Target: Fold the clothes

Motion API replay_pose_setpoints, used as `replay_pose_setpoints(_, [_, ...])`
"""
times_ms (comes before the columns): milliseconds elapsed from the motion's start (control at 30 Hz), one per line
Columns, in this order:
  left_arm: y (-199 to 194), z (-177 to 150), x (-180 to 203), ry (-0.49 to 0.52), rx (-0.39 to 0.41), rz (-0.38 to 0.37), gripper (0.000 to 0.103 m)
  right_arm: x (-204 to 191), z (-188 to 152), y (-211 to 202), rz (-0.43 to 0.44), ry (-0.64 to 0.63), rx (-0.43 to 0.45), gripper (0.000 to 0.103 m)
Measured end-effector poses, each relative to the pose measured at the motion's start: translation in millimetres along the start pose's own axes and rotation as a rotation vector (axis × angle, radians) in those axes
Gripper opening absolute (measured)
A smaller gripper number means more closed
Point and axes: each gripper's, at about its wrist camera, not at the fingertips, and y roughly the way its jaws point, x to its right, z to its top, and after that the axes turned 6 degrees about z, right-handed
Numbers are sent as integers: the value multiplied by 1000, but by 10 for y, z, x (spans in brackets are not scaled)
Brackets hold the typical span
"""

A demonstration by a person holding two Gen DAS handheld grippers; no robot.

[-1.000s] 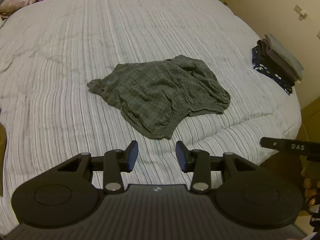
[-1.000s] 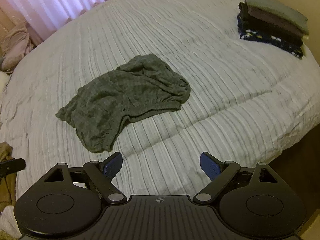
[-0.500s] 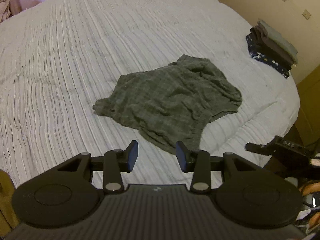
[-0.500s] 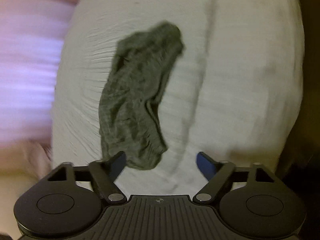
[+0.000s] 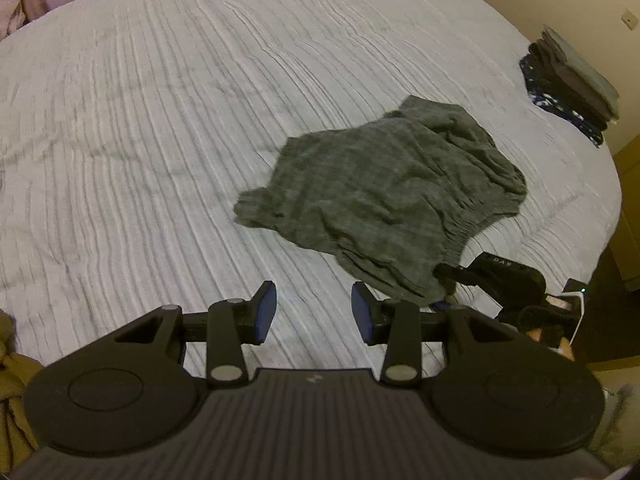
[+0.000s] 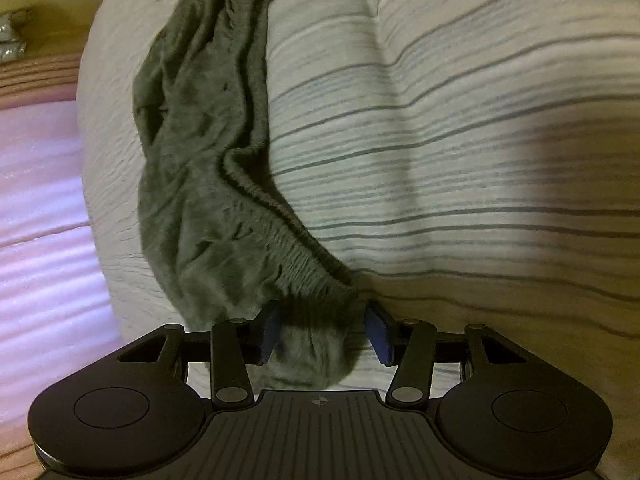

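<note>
Since a second ago the right gripper (image 6: 324, 334) has dropped from well back of the bed to the near edge of the crumpled grey-green knit shorts (image 5: 384, 200), and the left gripper (image 5: 313, 312) has swung left, so the shorts now sit to the right of its view.

The shorts lie on the white ribbed bedspread (image 5: 160, 120) near its right-hand edge. Left of the shorts and beyond them the bedspread is bare and wide; beyond them to the right, at the bed's edge, stands a stack of folded dark clothes (image 5: 568, 80).

The right gripper comes in low, its blue-padded fingers (image 6: 378, 334) set apart on either side of a bunched fold at the gathered waistband, not pressed together. The left gripper hovers above the bedspread just short of the shorts, fingers apart and holding nothing.

The shorts are rumpled, with deep creases.
</note>
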Motion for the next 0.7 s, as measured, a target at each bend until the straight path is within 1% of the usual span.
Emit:
replay_pose_setpoints(33, [0,9,-14,-1,1,4,37,-6,15,22,-8,-30,-12,8])
replay_pose_setpoints(133, [0,37,-56,-3,4,16,37,-119,85,-112,-22,-159,-53,7])
replay_pose_setpoints(233, [3,92,18,13,15,5,37,-229,216,-603,-76,-313,-63,6])
replay_pose_setpoints(300, [19,156,175,44,20,-18,37,-223,332,-1010,-111,-388,-46,5])
replay_pose_setpoints(367, [35,223,350,79,26,-45,36,-124,515,-1534,-154,-415,5,5])
replay_pose_setpoints(400, [43,257,438,97,28,-59,36,-53,625,-1823,-181,-409,50,4])
replay_pose_setpoints(467, [66,335,649,137,34,-93,36,52,828,-2329,-229,-400,143,4])
replay_pose_setpoints(567, [149,495,1113,219,40,-166,36,160,1104,-2963,-289,-397,308,4])
replay_pose_setpoints(633, [247,623,1495,287,42,-218,36,183,1273,-3218,-318,-414,381,4])
replay_pose_setpoints(700, [372,759,1914,371,45,-265,36,182,1432,-3352,-331,-428,417,4])
